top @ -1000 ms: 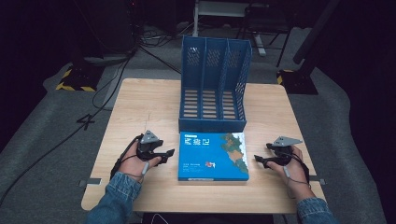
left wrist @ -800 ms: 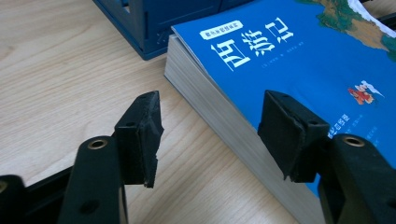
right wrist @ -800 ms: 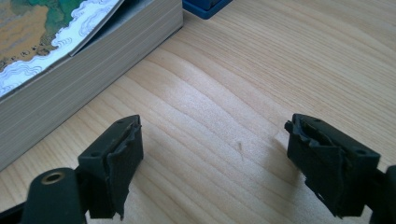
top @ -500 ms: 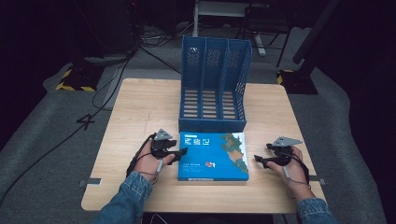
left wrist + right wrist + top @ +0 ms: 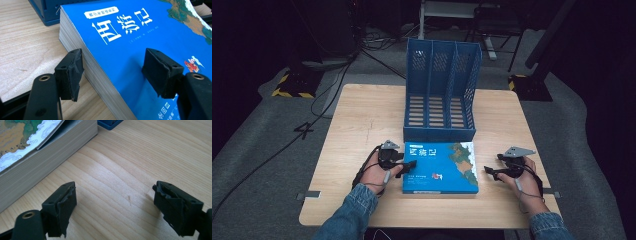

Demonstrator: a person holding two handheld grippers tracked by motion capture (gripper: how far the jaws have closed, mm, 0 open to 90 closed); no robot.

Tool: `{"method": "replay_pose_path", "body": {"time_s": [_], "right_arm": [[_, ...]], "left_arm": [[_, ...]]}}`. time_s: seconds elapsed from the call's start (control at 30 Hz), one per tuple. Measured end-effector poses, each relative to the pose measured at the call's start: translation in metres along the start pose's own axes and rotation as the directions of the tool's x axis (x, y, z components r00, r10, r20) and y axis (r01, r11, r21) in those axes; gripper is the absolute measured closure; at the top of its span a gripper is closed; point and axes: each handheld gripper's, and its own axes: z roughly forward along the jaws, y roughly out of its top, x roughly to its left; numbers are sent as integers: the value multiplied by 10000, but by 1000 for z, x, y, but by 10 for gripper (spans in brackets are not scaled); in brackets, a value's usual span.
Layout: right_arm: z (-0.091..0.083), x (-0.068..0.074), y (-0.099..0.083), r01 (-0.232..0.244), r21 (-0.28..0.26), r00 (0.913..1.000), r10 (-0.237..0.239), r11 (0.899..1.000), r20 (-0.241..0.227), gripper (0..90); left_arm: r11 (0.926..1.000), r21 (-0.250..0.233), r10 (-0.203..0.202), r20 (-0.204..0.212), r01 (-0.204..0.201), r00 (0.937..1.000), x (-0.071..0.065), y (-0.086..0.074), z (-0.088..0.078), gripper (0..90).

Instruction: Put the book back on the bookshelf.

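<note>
So far: blue book (image 5: 440, 167) flat on table (image 5: 362, 120), outside file rack (image 5: 441, 90).
Left gripper (image 5: 404, 166): jaws just widened, straddling the book's edge, unclamped.
Right gripper (image 5: 491, 172): agape, empty.
Left: grip, lift, rack.

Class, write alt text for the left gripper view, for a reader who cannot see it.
The left gripper, jaws open, straddles the edge of a thick blue book lying flat on a wooden table: one pad beside the pages, one above the cover.

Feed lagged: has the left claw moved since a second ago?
Yes. The left claw slid right, toward the file rack, onto the book edge; jaws just opening.
</note>
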Motion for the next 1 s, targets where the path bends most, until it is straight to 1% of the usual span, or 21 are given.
{"method": "replay_pose_path", "body": {"time_s": [0.07,0.13,0.2,0.33,0.4,0.47,0.5,0.53,0.57,0.6,0.67,0.73,0.83,0.87,0.9,0.93,0.97,1.0], "right_arm": [[0,0,0,7,-3,10000,-7,10000,3,185],[0,0,0,6,-2,10000,-6,10000,5,185],[0,0,0,7,-2,10000,-7,10000,3,185],[0,1,0,-31,-5,10000,31,10000,17,186],[0,1,0,-40,-10,10000,40,10000,34,192],[-1,2,1,-33,-2,10000,33,10000,38,243],[-2,3,2,34,80,10000,-34,10000,-5,278],[-3,4,4,161,197,9998,-159,9997,-73,286],[-5,9,8,381,175,9993,-381,9991,-6,269],[-5,9,8,381,175,9993,-381,9991,-6,269],[-8,15,13,428,-77,9991,-428,9991,42,269],[-11,21,18,440,-154,9990,-438,9989,134,269],[-16,30,25,416,-444,9991,-412,9982,87,270],[-16,30,25,416,-444,9991,-412,9982,87,270],[-22,39,31,533,-704,9986,-532,9961,24,271],[-23,43,34,593,-791,9981,-602,9951,-87,272],[-23,43,34,593,-791,9981,-602,9951,-87,272],[-23,46,35,632,-856,9977,-651,9943,-201,278]], "left_arm": [[9999,-23,-159,109,159,9998,2,-1,1,321],[9998,-21,-191,127,191,9997,2,-1,1,321],[9999,-22,-162,102,162,9998,2,-1,1,322],[10000,-13,95,9,-95,10000,0,0,0,326],[9999,-26,139,-15,-139,9999,0,0,0,328],[9997,-22,250,-65,-250,9997,-1,1,-2,345],[9996,-68,290,-107,-291,9995,-1,1,-3,367],[9995,-133,296,-91,-297,9995,-1,2,-5,393],[9994,-172,302,-104,-303,9995,-1,2,-6,444],[9992,-229,338,-93,-340,9994,-1,3,-7,444],[9984,-348,439,-95,-442,9990,-2,4,-9,473],[9975,-453,538,-88,-542,9985,-4,4,-12,494],[9962,-674,570,164,-557,9982,-6,5,-17,528],[9962,-674,570,164,-557,9982,-6,5,-17,535],[9962,-634,605,217,-590,9979,-9,6,-20,543],[9965,-572,620,178,-609,9979,-10,6,-20,557],[9965,-572,620,178,-609,9979,-10,6,-20,570],[9973,-517,535,205,-524,9984,-12,6,-20,570]]}}
